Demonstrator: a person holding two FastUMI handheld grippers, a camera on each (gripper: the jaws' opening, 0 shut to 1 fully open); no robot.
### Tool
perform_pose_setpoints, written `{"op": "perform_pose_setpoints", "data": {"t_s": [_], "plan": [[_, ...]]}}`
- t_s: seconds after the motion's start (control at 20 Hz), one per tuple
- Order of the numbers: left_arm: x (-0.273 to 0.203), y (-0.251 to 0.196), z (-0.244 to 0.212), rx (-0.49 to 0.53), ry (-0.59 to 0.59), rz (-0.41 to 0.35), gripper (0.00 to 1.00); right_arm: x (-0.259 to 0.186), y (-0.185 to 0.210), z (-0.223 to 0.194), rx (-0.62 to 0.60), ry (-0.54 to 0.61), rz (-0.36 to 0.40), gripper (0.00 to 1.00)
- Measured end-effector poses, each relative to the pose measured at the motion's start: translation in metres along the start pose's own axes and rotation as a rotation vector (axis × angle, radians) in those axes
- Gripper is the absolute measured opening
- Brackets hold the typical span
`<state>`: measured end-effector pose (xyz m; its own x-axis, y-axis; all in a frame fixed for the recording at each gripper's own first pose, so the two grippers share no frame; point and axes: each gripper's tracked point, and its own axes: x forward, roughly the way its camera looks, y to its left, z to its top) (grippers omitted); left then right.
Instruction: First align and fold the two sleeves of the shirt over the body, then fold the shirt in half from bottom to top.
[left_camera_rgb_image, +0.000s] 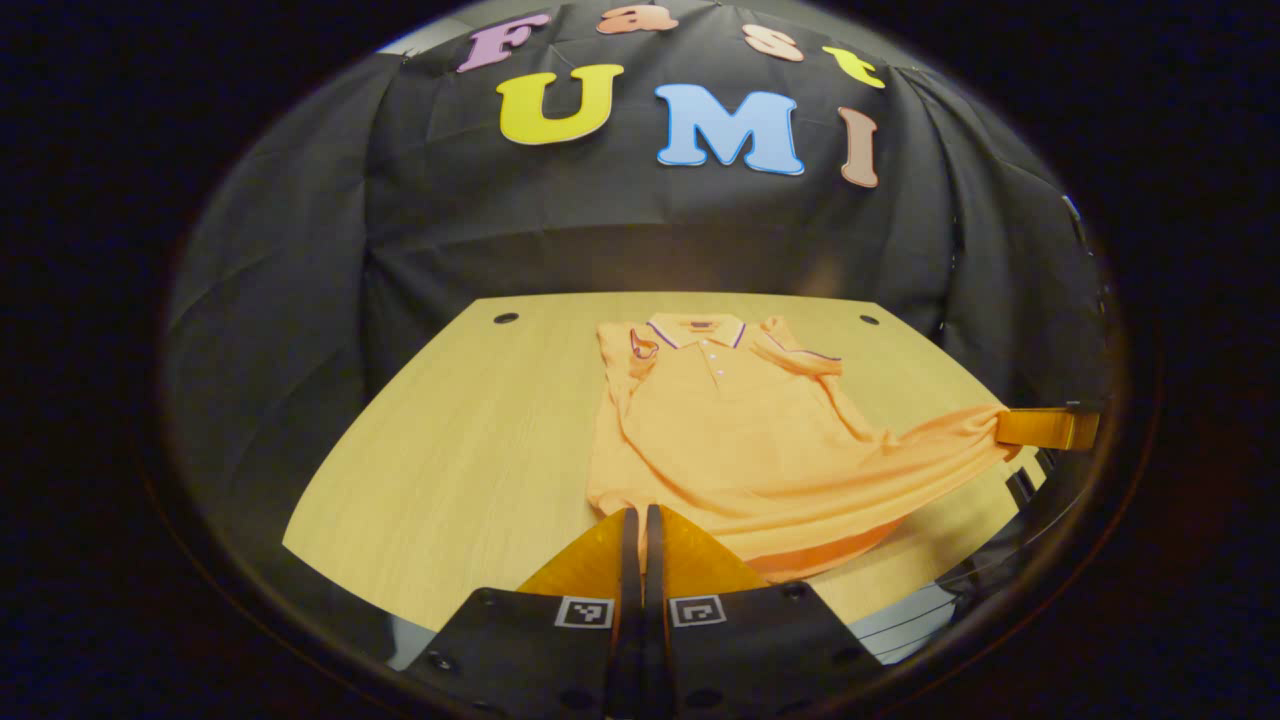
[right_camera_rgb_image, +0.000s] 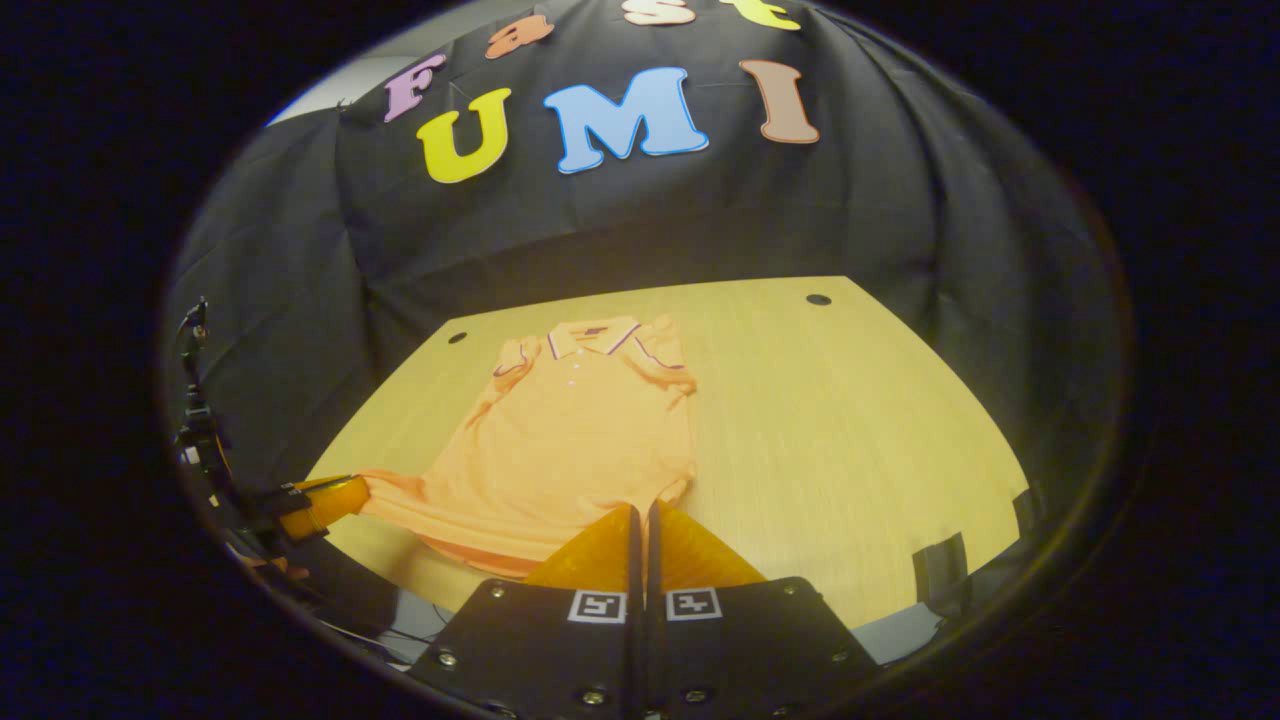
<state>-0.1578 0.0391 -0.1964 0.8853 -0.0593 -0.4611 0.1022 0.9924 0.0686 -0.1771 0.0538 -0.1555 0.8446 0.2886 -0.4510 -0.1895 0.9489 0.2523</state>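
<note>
An orange polo shirt lies collar-away on the wooden table, both short sleeves folded in over its chest. My left gripper is shut on one bottom hem corner at the near edge. In the left gripper view, my right gripper pinches the other hem corner and pulls the fabric out to the right, lifted off the table. In the right gripper view, the shirt spreads from my right gripper, shut on its hem corner, across to the left gripper, which holds the far corner taut.
The table has bare wood to the right of the shirt and small round holes near its back corners. A thin black stand rises at the left edge, and a black clamp sits at the near right edge.
</note>
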Motion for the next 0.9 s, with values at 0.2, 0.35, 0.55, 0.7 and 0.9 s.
{"op": "perform_pose_setpoints", "data": {"t_s": [0.2, 0.35, 0.55, 0.7, 0.9], "plan": [[0.026, 0.003, 0.046, -0.007, -0.055, -0.003, 0.06, 0.023, -0.001, 0.044, 0.005, -0.047, -0.006, 0.00], [0.055, 0.007, 0.071, -0.011, -0.069, -0.013, 0.06, 0.045, -0.001, 0.071, 0.010, -0.060, -0.008, 0.00], [0.101, 0.013, 0.106, 0.008, -0.088, -0.022, 0.06, 0.080, 0.001, 0.109, 0.003, -0.077, -0.022, 0.00], [0.136, 0.015, 0.138, 0.036, -0.113, -0.035, 0.06, 0.110, 0.002, 0.134, -0.015, -0.089, -0.041, 0.00], [0.181, 0.019, 0.177, 0.070, -0.149, -0.049, 0.06, 0.150, 0.003, 0.165, -0.030, -0.097, -0.070, 0.00]]}}
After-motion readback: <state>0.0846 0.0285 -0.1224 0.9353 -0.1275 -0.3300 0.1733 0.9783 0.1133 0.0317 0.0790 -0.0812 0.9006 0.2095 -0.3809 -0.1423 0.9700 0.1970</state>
